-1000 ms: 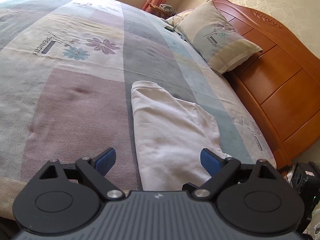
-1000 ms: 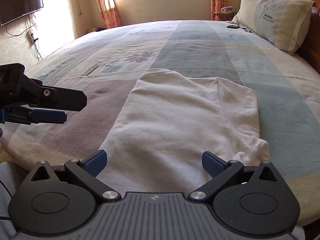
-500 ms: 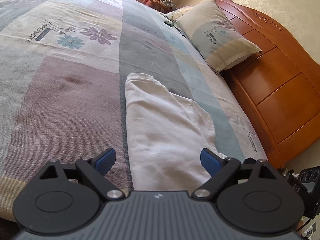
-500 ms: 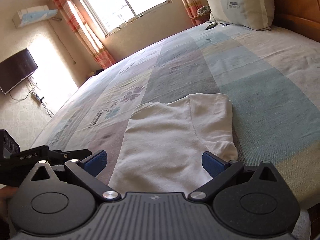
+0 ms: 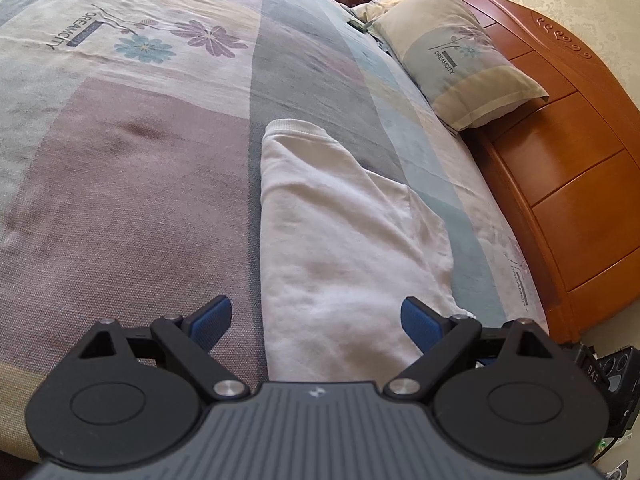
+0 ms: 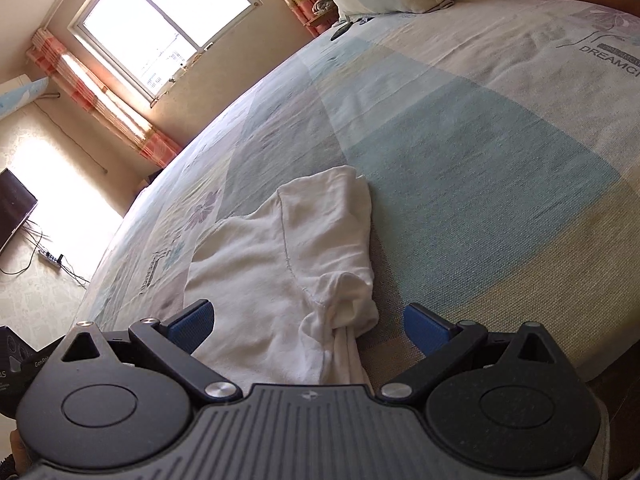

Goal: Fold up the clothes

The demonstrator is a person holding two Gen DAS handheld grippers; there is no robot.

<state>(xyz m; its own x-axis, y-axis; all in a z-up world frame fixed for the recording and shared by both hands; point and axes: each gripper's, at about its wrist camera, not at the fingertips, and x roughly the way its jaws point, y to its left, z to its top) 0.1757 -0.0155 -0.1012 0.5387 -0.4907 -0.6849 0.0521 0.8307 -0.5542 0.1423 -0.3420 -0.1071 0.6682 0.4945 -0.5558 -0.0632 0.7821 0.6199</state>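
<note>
A white T-shirt [image 5: 340, 232] lies partly folded near the front edge of the bed, a sleeve turned over its body. In the right wrist view the same T-shirt [image 6: 288, 264] shows its sleeve bunched at the near right corner. My left gripper [image 5: 316, 320] hovers open just above the shirt's near end, blue pads wide apart, nothing between them. My right gripper [image 6: 308, 324] is also open, over the shirt's near right corner by the bunched sleeve, gripping nothing. The left gripper's black body [image 6: 24, 360] peeks in at the lower left of the right wrist view.
The bed carries a patchwork cover [image 5: 132, 184] with flower prints. A pillow [image 5: 460, 56] leans on the orange wooden headboard [image 5: 568, 152]. In the right wrist view a window [image 6: 160, 28], curtains and a wall television [image 6: 12, 208] stand beyond the bed.
Both grippers stayed open. The left gripper sank a little closer to the shirt. The right gripper slid toward the shirt's right side and rolled, so its view tilts strongly.
</note>
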